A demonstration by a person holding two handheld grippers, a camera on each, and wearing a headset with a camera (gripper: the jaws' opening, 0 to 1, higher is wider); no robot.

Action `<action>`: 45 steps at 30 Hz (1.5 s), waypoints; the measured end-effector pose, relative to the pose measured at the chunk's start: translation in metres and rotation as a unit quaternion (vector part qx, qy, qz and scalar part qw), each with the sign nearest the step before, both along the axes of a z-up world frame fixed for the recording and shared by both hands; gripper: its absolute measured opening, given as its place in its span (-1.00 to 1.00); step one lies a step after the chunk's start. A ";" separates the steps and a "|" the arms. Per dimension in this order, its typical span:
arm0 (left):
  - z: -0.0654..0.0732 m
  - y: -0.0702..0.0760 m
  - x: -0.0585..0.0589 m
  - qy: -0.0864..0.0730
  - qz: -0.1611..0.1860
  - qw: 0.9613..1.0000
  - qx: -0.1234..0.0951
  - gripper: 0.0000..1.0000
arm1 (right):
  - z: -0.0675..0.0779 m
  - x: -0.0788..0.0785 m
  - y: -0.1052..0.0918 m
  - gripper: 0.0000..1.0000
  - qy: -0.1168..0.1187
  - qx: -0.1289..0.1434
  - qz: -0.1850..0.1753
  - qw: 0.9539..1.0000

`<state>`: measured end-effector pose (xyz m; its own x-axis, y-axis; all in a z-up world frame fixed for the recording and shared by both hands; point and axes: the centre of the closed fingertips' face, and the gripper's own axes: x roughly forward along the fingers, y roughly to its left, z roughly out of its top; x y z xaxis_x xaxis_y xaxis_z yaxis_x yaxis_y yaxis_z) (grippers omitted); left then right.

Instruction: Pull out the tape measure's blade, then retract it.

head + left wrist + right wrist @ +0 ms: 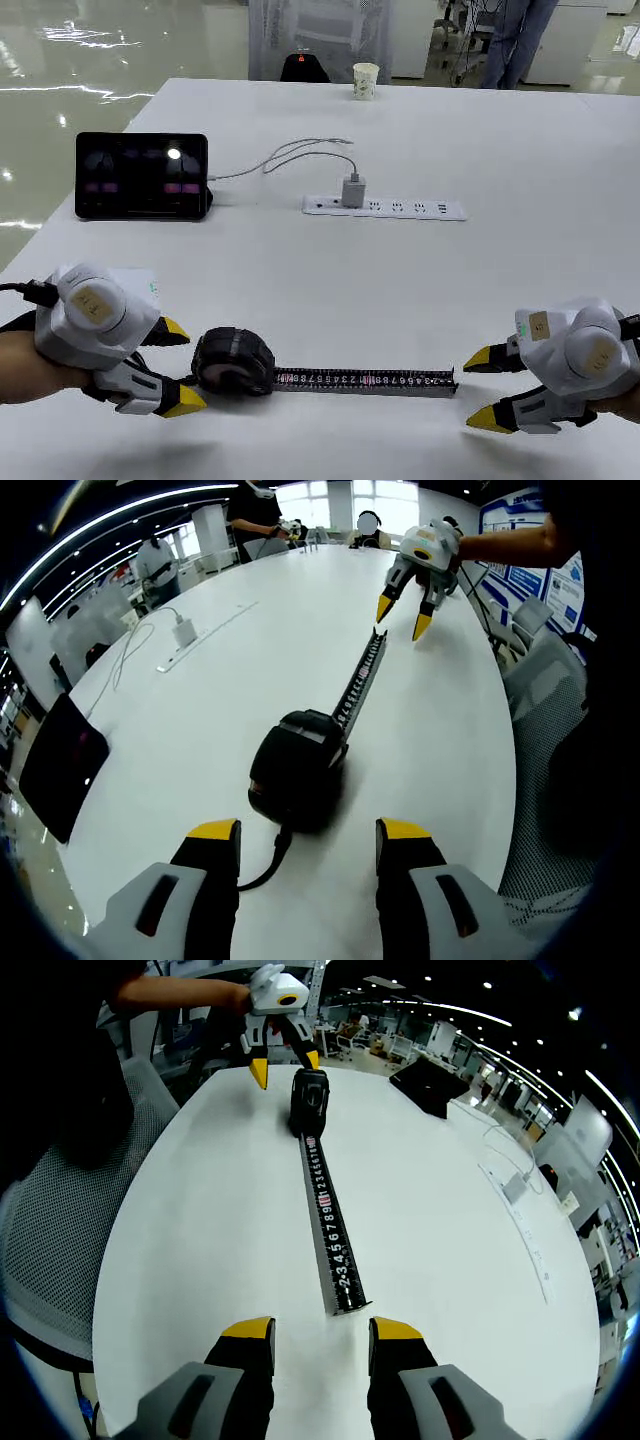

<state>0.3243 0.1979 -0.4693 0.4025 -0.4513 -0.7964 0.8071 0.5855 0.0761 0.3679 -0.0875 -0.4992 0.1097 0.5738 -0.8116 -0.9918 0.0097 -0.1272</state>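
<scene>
A black tape measure case (233, 360) lies on the white table near the front edge. Its blade (365, 380) is pulled out to the right and lies flat. My left gripper (182, 366) is open, with its yellow tips just left of the case and not closed on it. In the left gripper view the case (298, 768) sits just ahead of my open left gripper (308, 834). My right gripper (480, 388) is open a little right of the blade's end. The blade's end hook (348, 1308) lies just ahead of that gripper (322, 1330), apart from both fingertips.
A dark tablet (142, 175) stands at the left. A white power strip (385, 208) with a charger and cable lies mid-table. A paper cup (366, 80) stands at the far edge. A mesh chair (60, 1260) is beside the table's near edge.
</scene>
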 end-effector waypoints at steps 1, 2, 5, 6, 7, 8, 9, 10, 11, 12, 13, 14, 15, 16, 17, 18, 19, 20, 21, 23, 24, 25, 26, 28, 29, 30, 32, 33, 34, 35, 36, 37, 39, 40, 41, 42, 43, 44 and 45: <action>0.001 0.000 -0.001 -0.003 0.003 1.000 -0.001 0.02 | 0.000 -0.001 -0.001 -0.27 0.002 0.000 -0.007 1.000; 0.002 0.001 -0.003 -0.005 0.010 1.000 -0.002 0.03 | 0.001 -0.002 -0.001 -0.23 0.005 0.002 -0.016 1.000; 0.004 0.001 -0.007 -0.008 0.028 1.000 -0.011 0.12 | 0.003 -0.004 -0.001 -0.18 0.006 0.014 -0.036 0.999; 0.005 0.001 -0.008 -0.011 0.033 0.999 -0.014 0.14 | 0.004 -0.005 -0.001 -0.16 0.009 0.018 -0.044 0.999; 0.006 0.000 -0.010 -0.013 0.041 0.999 -0.018 0.14 | 0.006 -0.007 -0.001 -0.13 0.013 0.023 -0.052 0.998; 0.007 -0.001 -0.012 -0.014 0.044 0.999 -0.022 0.15 | 0.007 -0.007 -0.001 -0.10 0.012 0.025 -0.056 0.998; 0.007 -0.001 -0.013 -0.016 0.049 0.998 -0.027 0.18 | 0.007 -0.008 -0.001 -0.09 0.011 0.026 -0.057 0.998; 0.007 -0.001 -0.015 -0.017 0.055 0.998 -0.030 0.20 | 0.008 -0.008 -0.001 -0.09 0.007 0.029 -0.062 0.998; 0.007 -0.001 -0.017 -0.018 0.059 0.998 -0.031 0.22 | 0.009 -0.008 -0.001 -0.08 0.007 0.033 -0.068 0.997; 0.007 -0.001 -0.019 -0.021 0.065 0.997 -0.035 0.23 | 0.011 -0.010 -0.001 -0.06 0.010 0.039 -0.077 0.996; 0.007 -0.001 -0.021 -0.022 0.068 0.997 -0.037 0.23 | 0.012 -0.011 -0.001 -0.05 0.010 0.042 -0.079 0.996; 0.007 -0.001 -0.022 -0.023 0.074 0.996 -0.041 0.24 | 0.013 -0.012 -0.001 -0.04 0.010 0.044 -0.081 0.996; 0.007 -0.001 -0.023 -0.025 0.081 0.995 -0.045 0.25 | 0.013 -0.013 -0.001 -0.03 0.009 0.045 -0.085 0.995; 0.007 -0.001 -0.025 -0.028 0.085 0.995 -0.047 0.27 | 0.012 -0.014 -0.001 -0.01 0.011 0.046 -0.088 0.995; 0.008 -0.002 -0.026 -0.031 0.090 0.994 -0.050 0.29 | 0.013 -0.016 -0.001 0.00 0.013 0.050 -0.096 0.994; 0.008 -0.002 -0.028 -0.032 0.095 0.994 -0.053 0.31 | 0.013 -0.017 -0.001 0.02 0.013 0.052 -0.099 0.994; 0.008 -0.002 -0.030 -0.032 0.100 0.993 -0.056 0.32 | 0.014 -0.018 -0.001 0.04 0.012 0.056 -0.104 0.993; 0.008 -0.002 -0.031 -0.032 0.108 0.992 -0.060 0.34 | 0.015 -0.019 0.000 0.06 0.013 0.060 -0.111 0.992; 0.008 -0.003 -0.032 -0.034 0.114 0.991 -0.064 0.36 | 0.016 -0.019 0.000 0.06 0.012 0.063 -0.117 0.991; 0.008 -0.004 -0.035 -0.037 0.127 0.989 -0.072 0.40 | 0.019 -0.021 0.000 0.08 0.008 0.074 -0.127 0.989; 0.008 -0.005 -0.036 -0.037 0.131 0.988 -0.075 0.42 | 0.021 -0.021 0.000 0.08 0.005 0.078 -0.131 0.988; 0.009 -0.005 -0.037 -0.042 0.136 0.987 -0.080 0.43 | 0.022 -0.021 0.000 0.08 0.001 0.083 -0.139 0.987; 0.010 -0.006 -0.038 -0.045 0.140 0.986 -0.083 0.43 | 0.022 -0.021 -0.001 0.10 0.002 0.086 -0.146 0.986; 0.011 -0.008 -0.039 -0.048 0.150 0.983 -0.090 0.45 | 0.023 -0.024 -0.001 0.16 0.007 0.093 -0.160 0.983; 0.012 -0.008 -0.040 -0.050 0.152 0.983 -0.092 0.45 | 0.023 -0.025 -0.001 0.18 0.006 0.095 -0.161 0.982; 0.012 -0.010 -0.041 -0.053 0.154 0.982 -0.092 0.46 | 0.024 -0.027 -0.001 0.19 0.006 0.098 -0.166 0.981; 0.014 -0.011 -0.041 -0.061 0.160 0.981 -0.094 0.48 | 0.025 -0.030 -0.001 0.22 0.006 0.103 -0.176 0.979; 0.015 -0.012 -0.042 -0.063 0.164 0.980 -0.096 0.50 | 0.026 -0.031 -0.001 0.24 0.005 0.106 -0.180 0.978; 0.016 -0.013 -0.042 -0.066 0.167 0.979 -0.100 0.51 | 0.027 -0.033 0.000 0.25 0.005 0.109 -0.182 0.977; 0.018 -0.014 -0.043 -0.068 0.171 0.977 -0.103 0.52 | 0.028 -0.034 0.001 0.26 0.004 0.112 -0.188 0.976; 0.018 -0.015 -0.044 -0.069 0.172 0.977 -0.104 0.53 | 0.028 -0.035 0.001 0.27 0.005 0.116 -0.193 0.974; 0.019 -0.017 -0.046 -0.069 0.171 0.977 -0.105 0.53 | 0.029 -0.038 0.003 0.29 0.007 0.121 -0.197 0.973; 0.019 -0.018 -0.048 -0.069 0.174 0.977 -0.105 0.54 | 0.030 -0.040 0.004 0.33 0.007 0.123 -0.206 0.971; 0.019 -0.019 -0.050 -0.069 0.177 0.976 -0.105 0.55 | 0.031 -0.042 0.004 0.35 0.008 0.127 -0.214 0.968; 0.020 -0.020 -0.051 -0.069 0.179 0.976 -0.107 0.55 | 0.032 -0.043 0.006 0.37 0.010 0.132 -0.217 0.967; 0.021 -0.021 -0.053 -0.067 0.185 0.974 -0.111 0.54 | 0.032 -0.045 0.006 0.39 0.010 0.135 -0.220 0.966; 0.022 -0.021 -0.053 -0.067 0.190 0.973 -0.114 0.54 | 0.033 -0.046 0.007 0.41 0.008 0.135 -0.224 0.965; 0.022 -0.022 -0.054 -0.068 0.195 0.972 -0.117 0.55 | 0.033 -0.047 0.007 0.43 0.008 0.137 -0.226 0.964; 0.022 -0.023 -0.055 -0.067 0.199 0.970 -0.120 0.60 | 0.034 -0.049 0.008 0.45 0.009 0.140 -0.233 0.962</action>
